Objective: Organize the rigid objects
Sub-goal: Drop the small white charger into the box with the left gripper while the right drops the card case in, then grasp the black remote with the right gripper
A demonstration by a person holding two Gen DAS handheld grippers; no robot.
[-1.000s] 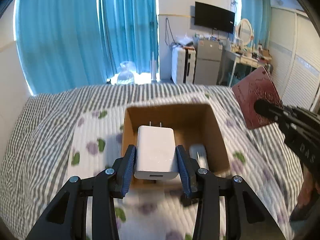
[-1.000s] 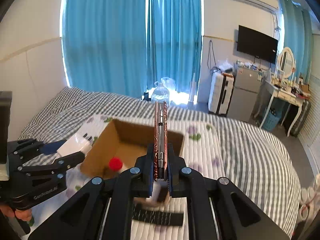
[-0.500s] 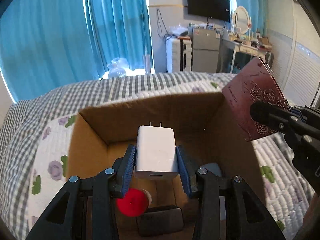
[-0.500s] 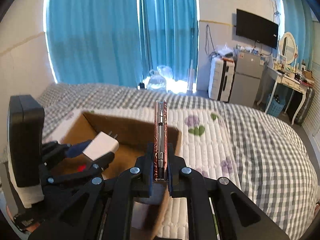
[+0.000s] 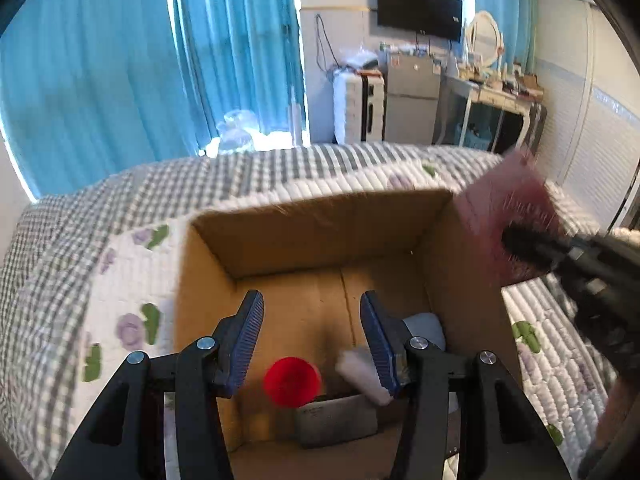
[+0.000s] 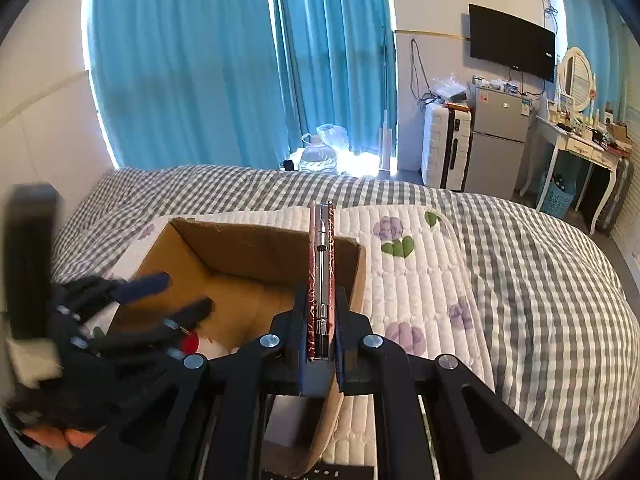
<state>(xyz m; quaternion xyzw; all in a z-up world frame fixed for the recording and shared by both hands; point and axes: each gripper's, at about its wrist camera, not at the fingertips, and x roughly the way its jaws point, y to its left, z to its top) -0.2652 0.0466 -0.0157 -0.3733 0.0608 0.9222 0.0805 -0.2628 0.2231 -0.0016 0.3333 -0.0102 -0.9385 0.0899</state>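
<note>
An open cardboard box (image 5: 312, 232) (image 6: 256, 248) stands on the bed. My left gripper (image 5: 312, 340) is open and empty above the box. Below it, blurred, the white charger (image 5: 360, 372) is inside the box beside a red cap (image 5: 292, 380), a dark flat item (image 5: 336, 420) and a grey object (image 5: 424, 328). My right gripper (image 6: 320, 340) is shut on a thin red patterned case (image 6: 321, 264), held edge-on over the box's right wall. The case also shows in the left wrist view (image 5: 508, 216), blurred. The left gripper also shows in the right wrist view (image 6: 160, 300).
The bed has a grey checked cover (image 6: 540, 280) and a white floral quilt (image 6: 416, 280). A dark flat object (image 6: 332, 474) lies on the quilt under my right gripper. Blue curtains, a suitcase, a fridge and a dressing table stand beyond the bed.
My left gripper has opened and let go of the white charger, which has dropped into the box. My right gripper has kept its hold on the red case beside the box.
</note>
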